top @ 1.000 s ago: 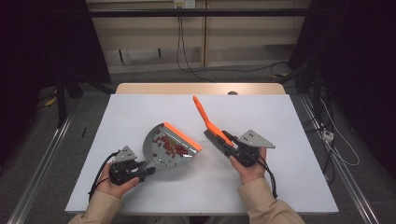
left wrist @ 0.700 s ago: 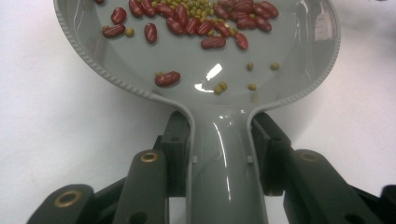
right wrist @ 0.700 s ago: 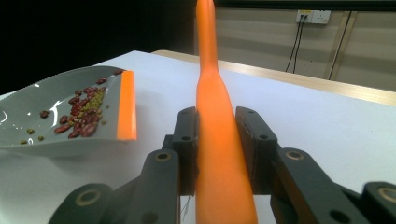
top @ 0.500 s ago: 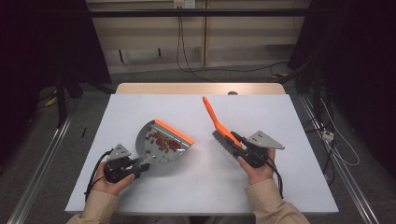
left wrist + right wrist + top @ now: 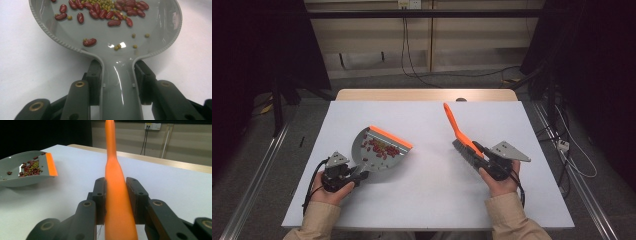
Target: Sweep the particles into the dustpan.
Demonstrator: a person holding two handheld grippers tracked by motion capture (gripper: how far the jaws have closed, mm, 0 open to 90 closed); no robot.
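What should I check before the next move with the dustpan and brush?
1. Left gripper clamped on the dustpan handle: ok.
2. Right gripper clamped on the brush handle: ok.
3. Beans all inside the pan: ok, none seen on the table.
4. Pan level enough to keep the beans in: cannot tell.
5. Brush apart from the dustpan: ok.
6. Where to empty the beans: cannot tell.

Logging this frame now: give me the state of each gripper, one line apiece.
Left gripper: closed on the handle of the grey dustpan, which carries beans.
Right gripper: closed on the orange brush handle.
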